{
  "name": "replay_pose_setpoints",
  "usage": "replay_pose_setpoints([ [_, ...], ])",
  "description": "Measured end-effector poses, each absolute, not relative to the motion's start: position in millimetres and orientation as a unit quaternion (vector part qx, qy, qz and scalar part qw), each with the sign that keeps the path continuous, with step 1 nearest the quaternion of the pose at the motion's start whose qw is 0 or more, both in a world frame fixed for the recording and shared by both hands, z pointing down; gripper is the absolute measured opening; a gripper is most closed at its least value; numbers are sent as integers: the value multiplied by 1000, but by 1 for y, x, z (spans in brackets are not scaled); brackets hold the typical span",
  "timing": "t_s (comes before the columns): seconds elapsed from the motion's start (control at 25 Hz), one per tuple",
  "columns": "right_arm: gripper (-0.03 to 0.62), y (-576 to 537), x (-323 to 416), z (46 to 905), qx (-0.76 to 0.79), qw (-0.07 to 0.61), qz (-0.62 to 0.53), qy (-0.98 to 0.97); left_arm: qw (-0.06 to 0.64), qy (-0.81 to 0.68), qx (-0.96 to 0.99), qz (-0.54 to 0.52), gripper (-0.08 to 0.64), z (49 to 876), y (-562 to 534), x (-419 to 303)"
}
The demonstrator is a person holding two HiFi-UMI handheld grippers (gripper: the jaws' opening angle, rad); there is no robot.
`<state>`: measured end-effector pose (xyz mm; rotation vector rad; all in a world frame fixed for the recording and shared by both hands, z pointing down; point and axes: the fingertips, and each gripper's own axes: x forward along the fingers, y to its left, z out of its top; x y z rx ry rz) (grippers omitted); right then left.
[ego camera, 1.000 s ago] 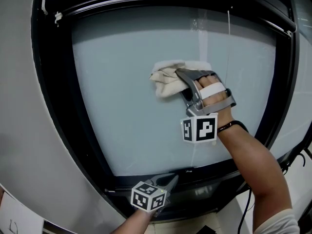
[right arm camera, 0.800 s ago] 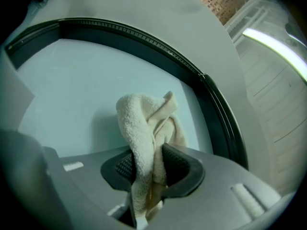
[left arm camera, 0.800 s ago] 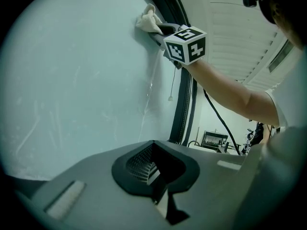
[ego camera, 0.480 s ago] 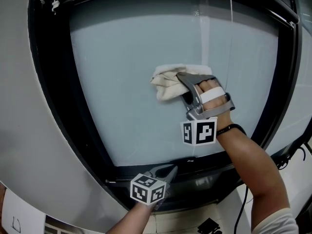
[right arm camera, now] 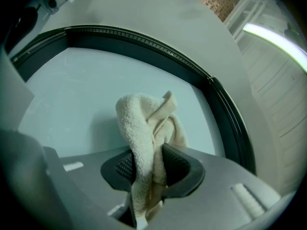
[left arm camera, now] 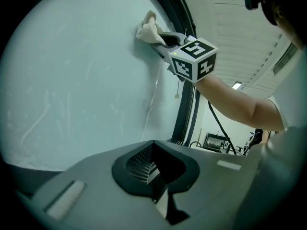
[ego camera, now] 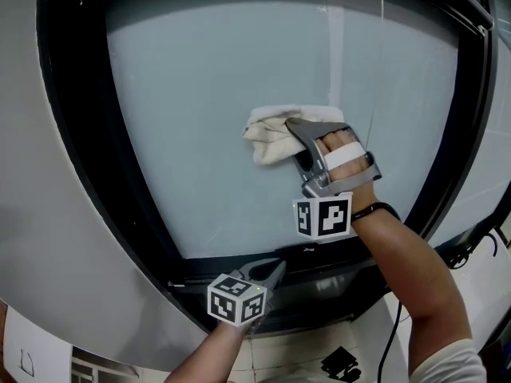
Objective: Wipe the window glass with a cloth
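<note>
The frosted pale window glass fills the head view inside a black frame. A cream cloth is pressed against the glass right of centre, with my right gripper shut on it. In the right gripper view the cloth stands bunched between the jaws of the right gripper, its top against the glass. My left gripper is low, by the bottom of the frame, shut and holding nothing. The left gripper view shows the left gripper pointing up along the glass towards the cloth.
A thin pull cord hangs down the glass just right of the cloth. A grey curved wall borders the frame on the left. A black cable hangs at the lower right, beyond the frame.
The right gripper and cloth have slid a little lower on the glass, closer to the bottom of the frame. The left gripper has stayed by the bottom frame.
</note>
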<state>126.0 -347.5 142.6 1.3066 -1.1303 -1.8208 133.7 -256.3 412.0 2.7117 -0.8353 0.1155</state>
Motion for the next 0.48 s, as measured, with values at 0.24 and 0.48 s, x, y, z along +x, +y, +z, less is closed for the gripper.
replay_pose_setpoints([
  [0.24, 110, -349, 126, 157, 490, 313, -686, -437, 153, -292, 943, 40, 17, 412, -260, 135],
  [0.48, 110, -350, 125, 175, 484, 316, -683, -445, 154, -291, 943, 41, 16, 414, -263, 136],
])
